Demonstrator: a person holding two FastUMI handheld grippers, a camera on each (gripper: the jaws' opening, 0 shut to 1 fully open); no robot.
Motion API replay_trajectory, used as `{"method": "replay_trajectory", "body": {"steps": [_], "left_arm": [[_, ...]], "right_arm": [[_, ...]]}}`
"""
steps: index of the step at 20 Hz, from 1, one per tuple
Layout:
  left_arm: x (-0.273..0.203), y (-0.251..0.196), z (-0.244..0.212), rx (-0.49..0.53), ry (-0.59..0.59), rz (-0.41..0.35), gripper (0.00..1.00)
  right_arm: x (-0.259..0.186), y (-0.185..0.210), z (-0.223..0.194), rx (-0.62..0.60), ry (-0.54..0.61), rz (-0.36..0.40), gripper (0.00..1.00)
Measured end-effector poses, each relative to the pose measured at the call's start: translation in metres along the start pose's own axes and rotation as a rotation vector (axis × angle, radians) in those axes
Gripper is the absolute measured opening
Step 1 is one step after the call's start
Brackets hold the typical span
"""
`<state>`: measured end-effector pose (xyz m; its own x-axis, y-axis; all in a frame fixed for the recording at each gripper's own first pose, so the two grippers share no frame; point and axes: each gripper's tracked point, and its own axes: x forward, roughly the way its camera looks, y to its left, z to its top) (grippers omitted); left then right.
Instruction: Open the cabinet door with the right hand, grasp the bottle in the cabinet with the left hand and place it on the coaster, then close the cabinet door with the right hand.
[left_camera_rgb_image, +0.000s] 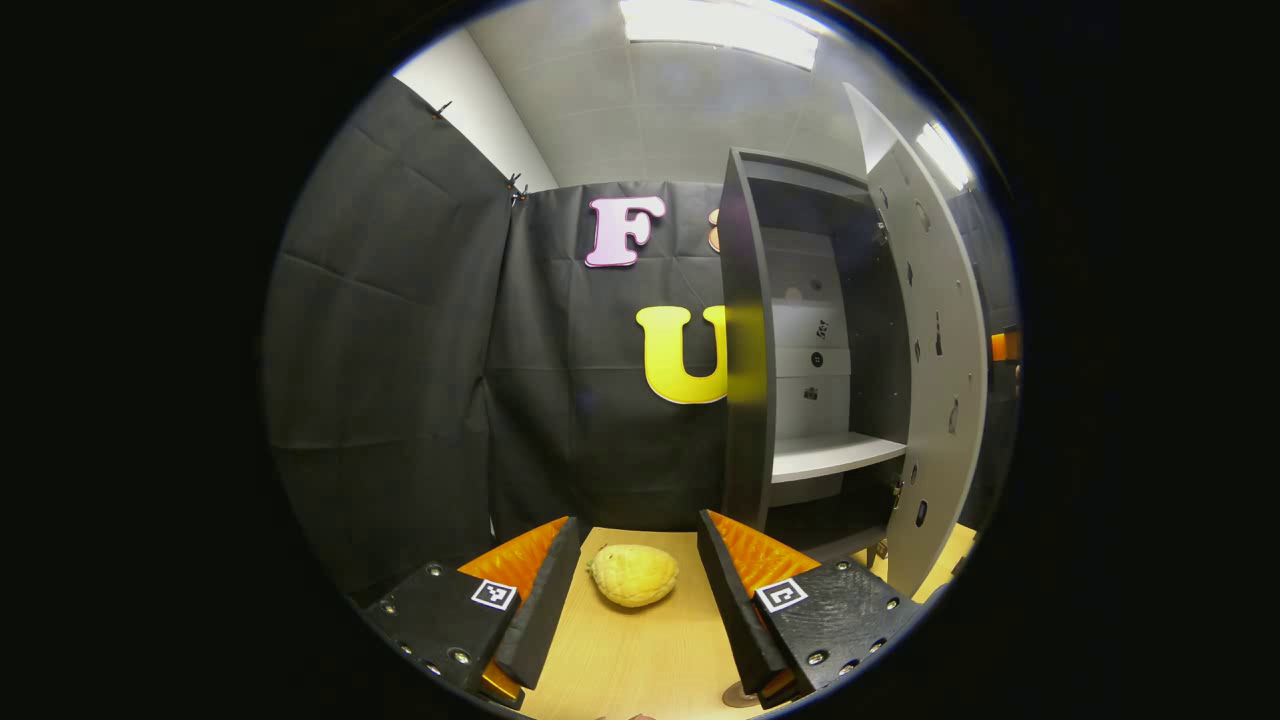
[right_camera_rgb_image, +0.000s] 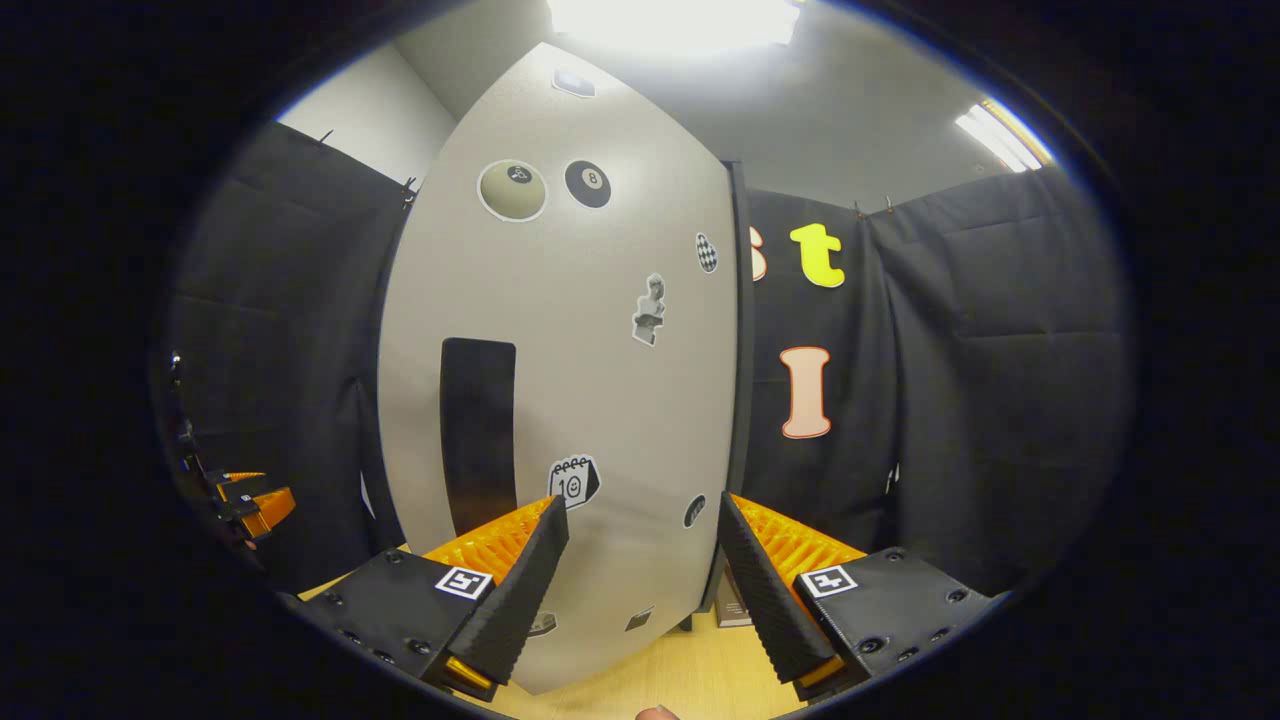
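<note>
The grey cabinet (left_camera_rgb_image: 745, 350) stands on the wooden table at the right of the left gripper view. Its door (left_camera_rgb_image: 935, 380) is swung open, baring a white shelf (left_camera_rgb_image: 835, 455). My left gripper (left_camera_rgb_image: 638, 520) is open low over the table, left of the cabinet, with nothing between its fingers. The rim of a brown round coaster (left_camera_rgb_image: 740, 695) peeks out by its right finger. In the right gripper view, my right gripper (right_camera_rgb_image: 642, 503) is open close in front of the door's (right_camera_rgb_image: 600, 380) sticker-covered outer face. The black handle (right_camera_rgb_image: 478, 430) is just left of its left finger.
A lumpy yellow fruit (left_camera_rgb_image: 633, 574) lies on the table (left_camera_rgb_image: 640, 660) ahead of the left gripper's fingers. Black cloth walls close in the back and both sides. The other gripper (right_camera_rgb_image: 245, 500) appears at the far left of the right gripper view.
</note>
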<state>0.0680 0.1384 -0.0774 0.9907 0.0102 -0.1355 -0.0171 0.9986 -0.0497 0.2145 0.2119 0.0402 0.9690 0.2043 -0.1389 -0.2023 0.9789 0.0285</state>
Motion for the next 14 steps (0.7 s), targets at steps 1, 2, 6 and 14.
{"method": "replay_trajectory", "body": {"steps": [1, 2, 6, 14], "left_arm": [[0.000, 0.005, -0.001, -0.001, 0.002, 0.004, 0.69], [-0.001, 0.009, -0.003, -0.002, 0.003, 0.009, 0.69], [-0.004, 0.024, -0.005, 0.000, 0.006, 0.034, 0.69], [-0.014, 0.053, -0.003, 0.022, -0.005, 0.066, 0.69]], "right_arm": [[0.007, 0.009, 0.001, 0.005, -0.004, 0.016, 0.92], [0.015, 0.018, 0.001, 0.013, -0.006, 0.032, 0.92], [0.049, 0.052, 0.002, 0.034, -0.007, 0.076, 0.96], [0.096, 0.077, 0.003, 0.041, -0.003, 0.082, 0.92]]}}
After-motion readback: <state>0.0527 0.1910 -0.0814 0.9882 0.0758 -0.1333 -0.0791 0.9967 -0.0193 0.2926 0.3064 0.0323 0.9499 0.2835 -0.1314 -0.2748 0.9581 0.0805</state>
